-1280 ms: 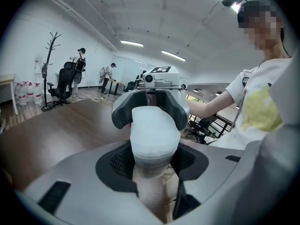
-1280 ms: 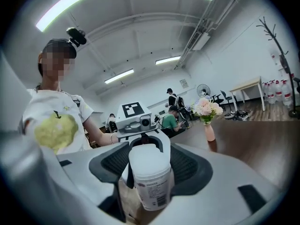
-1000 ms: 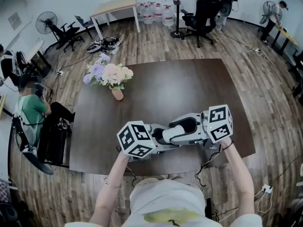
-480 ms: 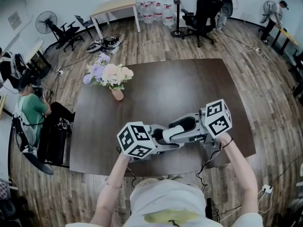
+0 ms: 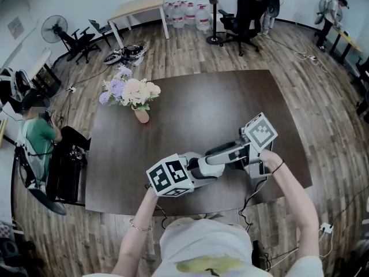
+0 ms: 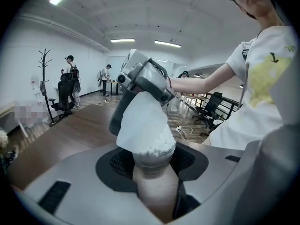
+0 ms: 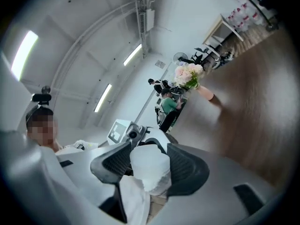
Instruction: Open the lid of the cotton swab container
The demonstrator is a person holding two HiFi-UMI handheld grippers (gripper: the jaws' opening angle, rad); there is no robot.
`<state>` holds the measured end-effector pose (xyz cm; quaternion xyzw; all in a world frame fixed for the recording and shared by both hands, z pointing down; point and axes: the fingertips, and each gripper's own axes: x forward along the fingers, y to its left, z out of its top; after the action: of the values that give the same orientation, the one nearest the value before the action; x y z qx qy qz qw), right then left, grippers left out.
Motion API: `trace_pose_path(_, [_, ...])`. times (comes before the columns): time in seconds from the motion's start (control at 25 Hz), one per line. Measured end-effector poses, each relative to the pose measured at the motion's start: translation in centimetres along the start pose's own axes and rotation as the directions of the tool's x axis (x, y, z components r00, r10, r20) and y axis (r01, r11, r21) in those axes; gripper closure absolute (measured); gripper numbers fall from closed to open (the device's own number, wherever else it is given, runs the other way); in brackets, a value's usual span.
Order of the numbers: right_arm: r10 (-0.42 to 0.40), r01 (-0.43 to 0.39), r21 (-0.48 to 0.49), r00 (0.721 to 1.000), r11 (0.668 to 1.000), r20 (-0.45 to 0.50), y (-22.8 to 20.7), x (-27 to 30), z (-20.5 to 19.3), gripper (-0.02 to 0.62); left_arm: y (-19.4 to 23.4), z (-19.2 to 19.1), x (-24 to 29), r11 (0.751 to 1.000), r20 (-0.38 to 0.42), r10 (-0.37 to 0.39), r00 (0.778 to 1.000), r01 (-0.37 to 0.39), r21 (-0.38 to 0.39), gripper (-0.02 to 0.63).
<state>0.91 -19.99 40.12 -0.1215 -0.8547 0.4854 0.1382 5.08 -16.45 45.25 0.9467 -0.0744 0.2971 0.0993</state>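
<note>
My left gripper (image 6: 151,165) is shut on the clear cotton swab container (image 6: 152,172), held above the near part of the dark table (image 5: 190,105). White swab tips (image 6: 150,149) show at the container's open mouth. The white lid (image 6: 143,123) is tilted up off the mouth, hinged to one side. My right gripper (image 7: 146,165) is shut on that lid (image 7: 150,168), its dark pads (image 7: 187,165) on either side. In the head view the two grippers meet nose to nose, the left gripper (image 5: 196,167) on the left, the right gripper (image 5: 214,154) angled down from the upper right.
A vase of flowers (image 5: 131,94) stands at the table's far left corner. A seated person (image 5: 37,134) and a black bin are left of the table. Office chairs, a fan, water bottles and standing people are farther off on the wooden floor.
My right gripper has swung up and away, its marker cube now higher and tilted. The left gripper has dipped slightly toward me. The grippers stay joined at the container.
</note>
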Motion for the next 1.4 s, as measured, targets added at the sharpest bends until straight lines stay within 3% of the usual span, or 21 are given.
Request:
trace_pose_path(0.2, [0.061, -0.062, 0.176, 0.998, 0.982, 0.008, -0.2, -0.3, 0.6, 0.347, 0.2, 0.2, 0.2, 0.999, 0.003, 0.023, 1.0, -0.023, 0.046, 0.396])
trace_pose_path(0.36, [0.113, -0.113, 0.319, 0.993, 0.941, 0.019, -0.8, -0.5, 0.6, 0.348, 0.0, 0.2, 0.3, 0.997, 0.002, 0.025, 1.0, -0.025, 0.073, 0.396])
trace_pose_path(0.52, [0.14, -0.151, 0.355, 0.989, 0.923, 0.057, -1.1, -0.8, 0.5, 0.348, -0.2, 0.0, 0.5, 0.997, 0.0, 0.029, 1.0, -0.029, 0.076, 0.396])
trace_pose_path(0.8, [0.062, -0.084, 0.225, 0.993, 0.971, 0.104, -0.6, -0.7, 0.9, 0.353, 0.0, -0.3, 0.4, 0.998, 0.02, 0.033, 0.999, -0.033, 0.047, 0.396])
trace_pose_path(1.04, [-0.019, -0.007, 0.125, 0.978, 0.992, 0.21, -1.0, -2.2, 1.8, 0.353, 0.4, -0.9, -0.3, 0.998, 0.036, 0.056, 0.998, -0.056, 0.001, 0.396])
trace_pose_path(1.16, [-0.082, 0.07, 0.048, 0.941, 0.996, 0.328, -1.4, -3.5, 2.8, 0.364, 1.0, -1.1, -0.6, 0.996, 0.046, 0.083, 0.995, -0.082, -0.025, 0.396])
trace_pose_path(1.24, [-0.138, 0.158, -0.016, 0.907, 0.987, 0.399, -1.9, -4.7, 3.2, 0.407, 1.4, -1.2, -0.8, 0.994, 0.049, 0.105, 0.993, -0.103, -0.043, 0.396])
trace_pose_path(1.4, [-0.256, 0.338, -0.108, 0.853, 0.935, 0.455, -2.7, -5.6, 2.6, 0.456, 2.7, -1.5, -1.3, 0.98, 0.059, 0.183, 0.981, -0.177, -0.092, 0.396])
